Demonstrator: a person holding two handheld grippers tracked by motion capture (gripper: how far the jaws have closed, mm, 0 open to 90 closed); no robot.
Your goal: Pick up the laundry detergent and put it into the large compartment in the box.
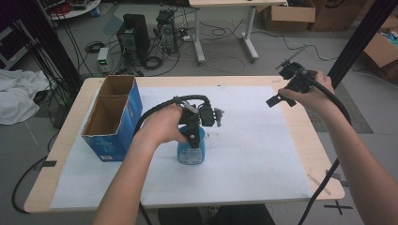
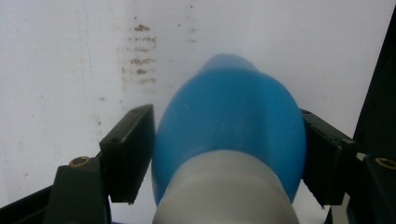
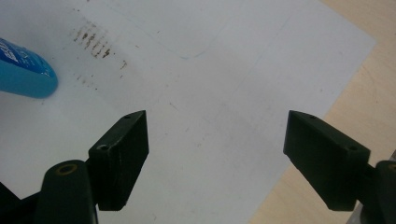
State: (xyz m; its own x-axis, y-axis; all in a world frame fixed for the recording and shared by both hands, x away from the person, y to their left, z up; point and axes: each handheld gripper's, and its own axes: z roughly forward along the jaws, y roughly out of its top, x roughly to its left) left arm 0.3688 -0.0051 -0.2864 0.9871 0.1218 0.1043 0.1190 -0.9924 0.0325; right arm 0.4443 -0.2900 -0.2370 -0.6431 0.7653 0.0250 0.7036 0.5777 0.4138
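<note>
1. A wooden table (image 1: 70,140) carries a white paper sheet (image 1: 263,154) over most of its top.
2. An open blue cardboard box (image 1: 115,117) stands on the sheet's left part.
3. A blue bottle (image 1: 191,152) with a white neck stands on the sheet near the middle, just right of the box.
4. The left gripper (image 1: 193,140) comes down over the bottle, its jaws clamped on the blue body from both sides.
5. The right gripper (image 1: 280,99) hovers above the sheet's far right edge, well apart from the bottle, jaws wide apart with nothing between them.
6. Brown smudges (image 2: 139,58) mark the sheet beyond the bottle.
</note>
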